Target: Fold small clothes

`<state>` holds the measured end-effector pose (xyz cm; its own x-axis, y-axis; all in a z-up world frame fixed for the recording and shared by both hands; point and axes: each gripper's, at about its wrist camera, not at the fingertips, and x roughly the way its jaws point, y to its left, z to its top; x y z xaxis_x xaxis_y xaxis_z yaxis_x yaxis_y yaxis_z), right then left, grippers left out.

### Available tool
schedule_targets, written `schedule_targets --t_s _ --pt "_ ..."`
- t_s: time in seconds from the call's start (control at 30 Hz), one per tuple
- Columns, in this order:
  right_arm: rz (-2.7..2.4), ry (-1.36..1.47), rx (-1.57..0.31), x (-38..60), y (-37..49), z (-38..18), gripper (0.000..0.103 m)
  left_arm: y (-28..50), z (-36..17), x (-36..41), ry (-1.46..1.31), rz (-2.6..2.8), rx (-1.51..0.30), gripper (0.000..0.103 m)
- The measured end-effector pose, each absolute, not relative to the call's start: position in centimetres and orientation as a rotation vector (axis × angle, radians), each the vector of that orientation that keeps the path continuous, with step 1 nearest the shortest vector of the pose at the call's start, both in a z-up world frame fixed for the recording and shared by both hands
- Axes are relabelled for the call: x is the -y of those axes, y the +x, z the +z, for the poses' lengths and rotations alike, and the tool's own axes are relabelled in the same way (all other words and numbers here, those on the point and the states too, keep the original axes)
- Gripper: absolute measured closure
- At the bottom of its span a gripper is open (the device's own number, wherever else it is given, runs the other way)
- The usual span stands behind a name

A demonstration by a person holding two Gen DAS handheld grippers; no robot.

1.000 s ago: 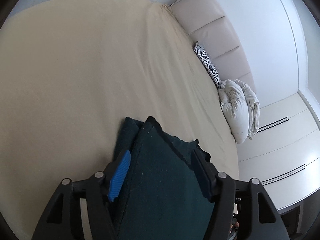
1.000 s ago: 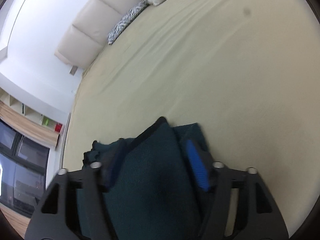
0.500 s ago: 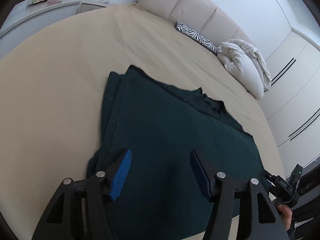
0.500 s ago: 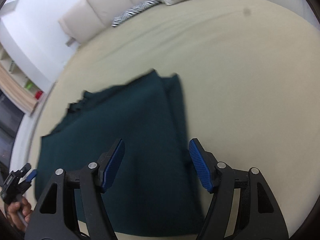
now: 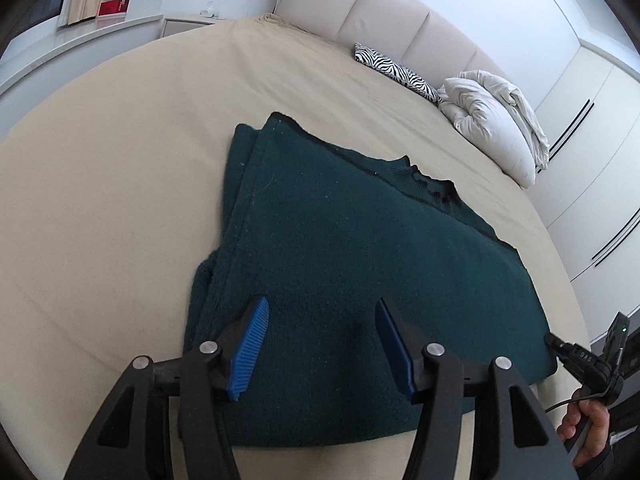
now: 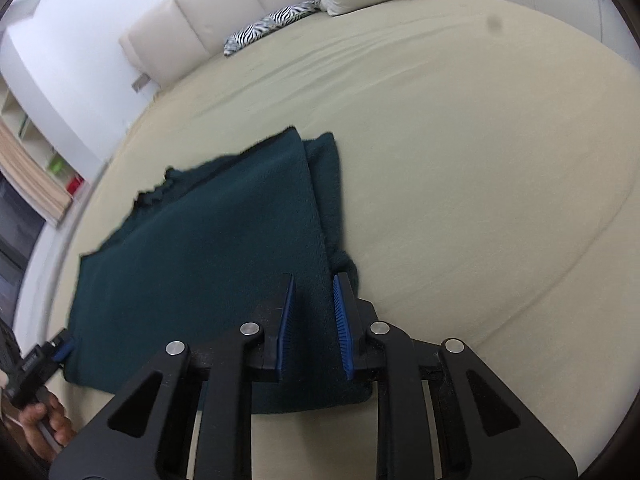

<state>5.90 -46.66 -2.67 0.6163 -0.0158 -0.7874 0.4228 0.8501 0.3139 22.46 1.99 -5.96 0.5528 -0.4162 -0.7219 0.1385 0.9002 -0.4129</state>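
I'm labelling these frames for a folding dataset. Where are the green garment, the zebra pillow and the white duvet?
green garment [image 5: 360, 248], left wrist view, middle of its top layer
zebra pillow [image 5: 394, 70], left wrist view, its striped top
white duvet [image 5: 492, 120], left wrist view, its bunched middle

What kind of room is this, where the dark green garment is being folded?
Most likely a bedroom. The dark green knitted garment lies on a wide bed with a beige sheet. Behind it stand a padded cream headboard, a zebra-print cushion and a crumpled white duvet.
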Motion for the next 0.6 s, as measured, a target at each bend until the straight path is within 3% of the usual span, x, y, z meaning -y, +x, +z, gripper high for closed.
schedule_targets --t_s 0.1,0.27,0.43,0.47,0.5,0.53,0.6 --pt "-0.271 0.573 -0.888 47.5 5.5 -3.8 0.096 22.6 -6.0 -2.2 -0.342 -0.338 -0.940 0.045" --pt "-0.275 0.532 -0.899 47.3 5.2 -4.1 0.096 22.4 -5.4 -2.0 -0.312 -0.328 -0.943 0.045" --pt "-0.266 0.553 -0.788 46.6 4.4 -0.1 0.092 23.1 -2.4 -0.1 -0.187 -0.299 -0.856 0.044" --pt "-0.237 0.557 -0.760 46.2 4.7 0.7 0.088 23.7 -2.0 0.7 -0.152 -0.295 -0.841 0.044" --pt "-0.187 0.562 -0.735 45.5 5.4 1.6 0.076 24.3 -1.8 1.2 -0.138 -0.297 -0.832 0.044" --pt "-0.141 0.576 -0.720 45.0 6.2 2.1 0.053 25.1 -1.5 1.6 -0.134 -0.302 -0.824 0.044" --pt "-0.019 0.646 -0.670 43.6 8.1 2.6 0.032 27.1 -1.3 2.7 -0.105 -0.290 -0.813 0.044"
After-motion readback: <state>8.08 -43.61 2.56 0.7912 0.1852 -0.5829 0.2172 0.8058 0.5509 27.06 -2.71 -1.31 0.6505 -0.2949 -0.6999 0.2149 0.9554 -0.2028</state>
